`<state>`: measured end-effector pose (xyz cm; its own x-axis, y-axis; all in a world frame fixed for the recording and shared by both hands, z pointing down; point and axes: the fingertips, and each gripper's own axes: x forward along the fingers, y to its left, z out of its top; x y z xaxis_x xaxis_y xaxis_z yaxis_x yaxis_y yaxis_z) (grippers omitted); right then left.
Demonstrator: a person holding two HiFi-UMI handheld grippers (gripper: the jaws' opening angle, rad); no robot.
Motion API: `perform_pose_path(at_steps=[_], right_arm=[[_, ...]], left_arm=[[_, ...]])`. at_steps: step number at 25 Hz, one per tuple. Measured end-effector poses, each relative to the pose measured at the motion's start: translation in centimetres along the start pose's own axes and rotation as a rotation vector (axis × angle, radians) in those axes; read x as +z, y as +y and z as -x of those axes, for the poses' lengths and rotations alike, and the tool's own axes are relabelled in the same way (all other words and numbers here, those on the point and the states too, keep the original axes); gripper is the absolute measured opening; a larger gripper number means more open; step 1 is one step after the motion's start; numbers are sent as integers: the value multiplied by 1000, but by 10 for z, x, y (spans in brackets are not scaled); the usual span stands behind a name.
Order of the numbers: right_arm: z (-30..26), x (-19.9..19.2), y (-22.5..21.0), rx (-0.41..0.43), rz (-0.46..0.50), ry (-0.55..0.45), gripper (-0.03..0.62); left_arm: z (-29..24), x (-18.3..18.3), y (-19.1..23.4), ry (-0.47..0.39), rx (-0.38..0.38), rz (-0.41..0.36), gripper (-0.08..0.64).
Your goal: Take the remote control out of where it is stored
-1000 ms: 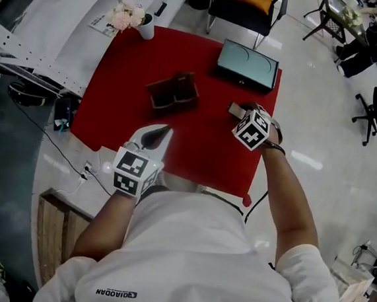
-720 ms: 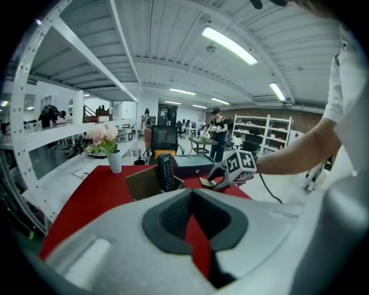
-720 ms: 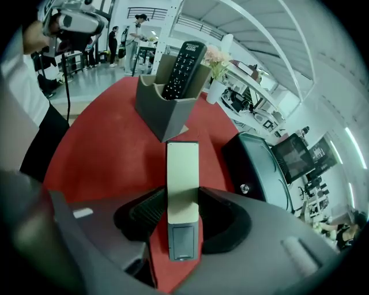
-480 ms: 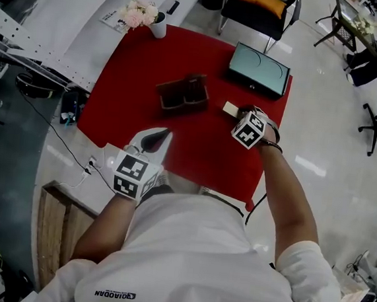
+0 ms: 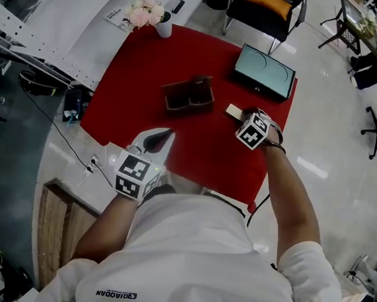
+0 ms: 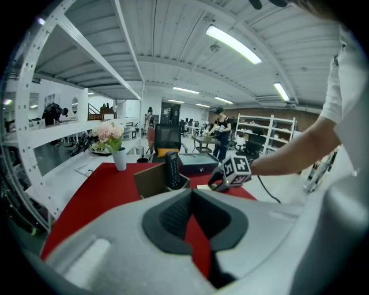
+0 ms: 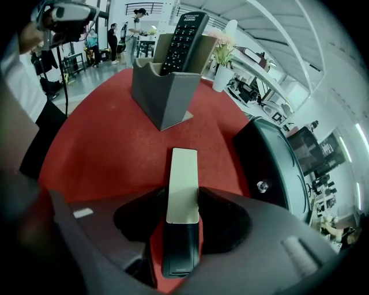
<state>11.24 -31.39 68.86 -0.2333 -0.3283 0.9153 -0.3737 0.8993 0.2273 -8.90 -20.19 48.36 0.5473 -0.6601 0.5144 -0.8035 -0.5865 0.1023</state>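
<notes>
- The right gripper (image 7: 183, 206) is closed on a slim remote (image 7: 183, 178), pads against its sides, its pale end jutting forward low over the red cloth (image 5: 136, 75).
- The left gripper (image 6: 192, 196) has its jaws drawn together on nothing, at the cloth's near edge, as before.
- A keypad remote (image 7: 184, 34) stands upright in the holder (image 7: 155, 92).
- The slim remote sits slightly nearer the holder than a second ago.
- A dark box (image 5: 265, 71) lies beyond the right gripper.

The person wears a white short-sleeved shirt (image 5: 191, 260); left gripper (image 5: 158, 137) and right gripper (image 5: 240, 113) bear black-and-white marker cubes.
</notes>
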Motion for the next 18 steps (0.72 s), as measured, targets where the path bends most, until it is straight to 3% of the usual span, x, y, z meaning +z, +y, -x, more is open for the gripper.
perform_pose_path(at_steps=[10, 15, 18], right_arm=[[6, 0, -3, -10, -30, -7, 204], [31, 16, -4, -35, -112, -110, 197], [56, 35, -3, -69, -186, -219, 142]], left_arm=[[0, 0, 5, -6, -18, 9, 3], [-1, 5, 5, -15, -34, 1, 3], [0, 6, 8, -19, -37, -2, 3]])
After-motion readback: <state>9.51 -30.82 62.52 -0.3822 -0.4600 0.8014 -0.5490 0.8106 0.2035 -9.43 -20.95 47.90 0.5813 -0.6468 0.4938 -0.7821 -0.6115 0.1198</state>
